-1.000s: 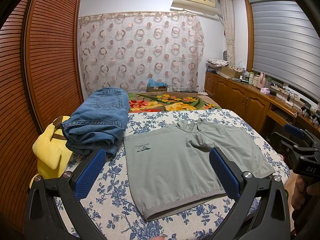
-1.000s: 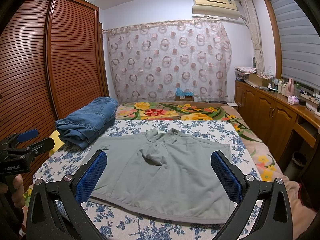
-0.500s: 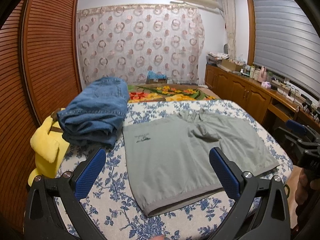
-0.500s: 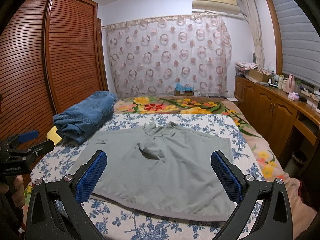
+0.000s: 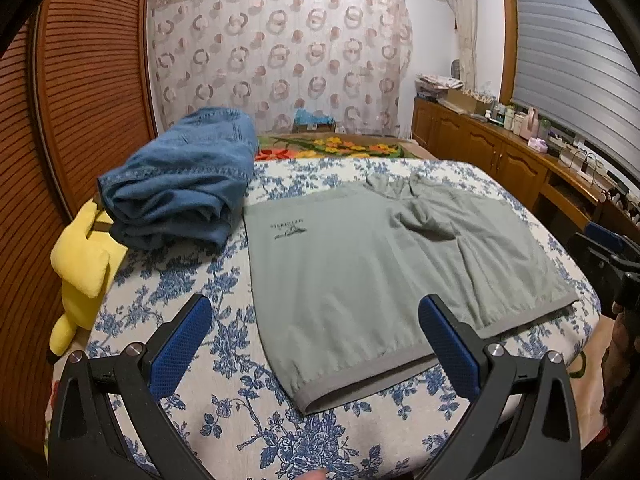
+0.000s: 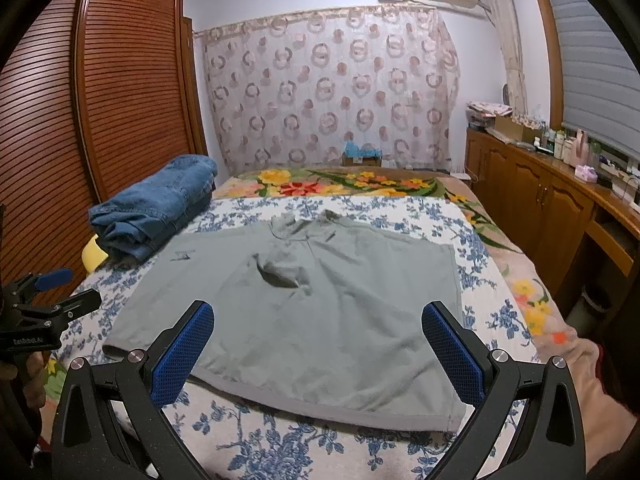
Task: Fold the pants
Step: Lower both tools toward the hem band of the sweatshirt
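Grey-green short pants (image 5: 384,272) lie spread flat on the blue-flowered bed cover (image 5: 224,364), waistband towards me; they also show in the right wrist view (image 6: 312,312). My left gripper (image 5: 316,340) is open and empty, above the near left part of the waistband. My right gripper (image 6: 318,344) is open and empty, above the near right part of the waistband. Each gripper shows at the edge of the other's view: the right one (image 5: 612,248), the left one (image 6: 44,300).
Folded blue jeans (image 5: 180,188) lie at the far left of the bed cover, also in the right wrist view (image 6: 156,208). A yellow plush toy (image 5: 80,268) sits at the left edge. A wooden wardrobe (image 6: 100,100) stands left, cabinets (image 6: 540,196) right.
Both grippers have moved forward and lower towards the pants, which now look larger and nearer. Both stay open. The pants have not moved.
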A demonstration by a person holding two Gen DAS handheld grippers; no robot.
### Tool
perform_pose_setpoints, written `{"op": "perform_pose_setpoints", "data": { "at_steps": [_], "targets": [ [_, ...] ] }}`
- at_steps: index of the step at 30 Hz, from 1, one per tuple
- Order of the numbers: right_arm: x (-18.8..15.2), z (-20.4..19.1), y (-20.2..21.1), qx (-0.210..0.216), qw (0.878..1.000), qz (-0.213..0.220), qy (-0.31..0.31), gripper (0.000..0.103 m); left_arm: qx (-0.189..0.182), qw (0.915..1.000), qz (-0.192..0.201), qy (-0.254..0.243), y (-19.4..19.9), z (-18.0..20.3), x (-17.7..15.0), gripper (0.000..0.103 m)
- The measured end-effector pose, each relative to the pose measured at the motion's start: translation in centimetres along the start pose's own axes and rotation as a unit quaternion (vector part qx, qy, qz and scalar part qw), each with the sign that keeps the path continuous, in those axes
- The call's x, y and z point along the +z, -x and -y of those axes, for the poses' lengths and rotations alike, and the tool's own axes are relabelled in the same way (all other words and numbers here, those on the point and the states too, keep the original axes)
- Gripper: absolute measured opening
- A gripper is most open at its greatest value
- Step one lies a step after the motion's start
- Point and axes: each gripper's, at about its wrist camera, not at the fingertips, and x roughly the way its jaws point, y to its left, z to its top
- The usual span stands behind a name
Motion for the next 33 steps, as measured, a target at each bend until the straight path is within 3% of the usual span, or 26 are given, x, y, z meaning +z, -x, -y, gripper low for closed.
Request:
{"op": "perform_pose_setpoints", "data": {
  "at_steps": [13, 22, 24, 28, 33],
  "targets": [
    [-1.7, 0.3, -1.5, -0.007, 0.997, -0.081, 0.018, 0.103, -0.017, 0.9987, -0.045, 0.012, -2.0, -2.2, -3.3, 0.1],
    [-1.7, 0.0, -0.6, -0.002, 0.992, -0.126, 0.032, 0.103, -0.038, 0.9963, -0.069, 0.033, -2.0, -4.0, -4.9, 0.071],
    [-1.6, 0.2, -0.2, -0.002, 0.991, -0.13, 0.029, 0.102, -0.042, 0.9959, -0.072, 0.034, -1.9, -3.9, -5.1, 0.06],
    [-1.5, -0.1, 0.6, -0.002, 0.992, -0.123, 0.038, 0.102, -0.05, 0.9953, -0.077, 0.032, -1.9, -3.5, -5.3, 0.052],
    [-2.1, -0.3, 1.2, 0.006, 0.991, -0.122, 0.051, 0.102, -0.052, 0.995, -0.083, 0.022, -2.3, -2.6, -5.6, 0.052]
  ]
}}
